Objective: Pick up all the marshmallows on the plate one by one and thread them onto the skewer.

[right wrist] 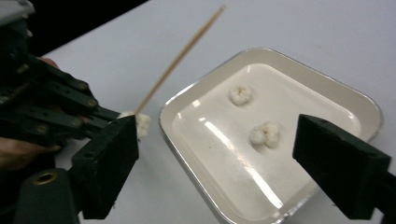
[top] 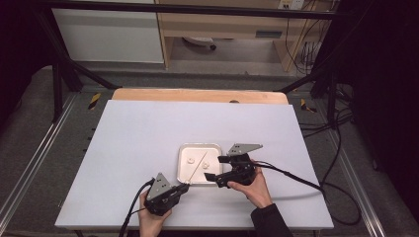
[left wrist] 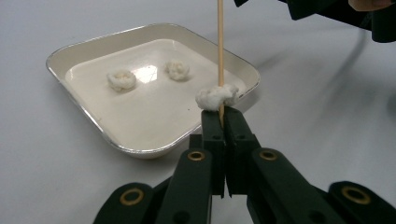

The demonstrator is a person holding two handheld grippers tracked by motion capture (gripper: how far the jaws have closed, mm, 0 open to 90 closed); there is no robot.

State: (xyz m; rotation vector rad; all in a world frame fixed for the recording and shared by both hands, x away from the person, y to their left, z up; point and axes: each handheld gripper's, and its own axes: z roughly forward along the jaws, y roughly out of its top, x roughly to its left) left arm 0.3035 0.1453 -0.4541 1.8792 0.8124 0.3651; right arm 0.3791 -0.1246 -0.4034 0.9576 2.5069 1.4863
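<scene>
Left claw [left wrist: 220,122] clamped on skewer [left wrist: 220,51], white lump [left wrist: 216,97] threaded just above jaws. Right claw [right wrist: 215,163] wide open, empty, over tray [right wrist: 359,105] holding two lumps [right wrist: 265,133].

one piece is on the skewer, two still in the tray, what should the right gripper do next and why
Probably lower the open right gripper onto the nearer white piece in the tray and close on it. The left gripper is shut on the skewer, which already carries one piece right at its fingers, so the long bare shaft is free for another.
</scene>
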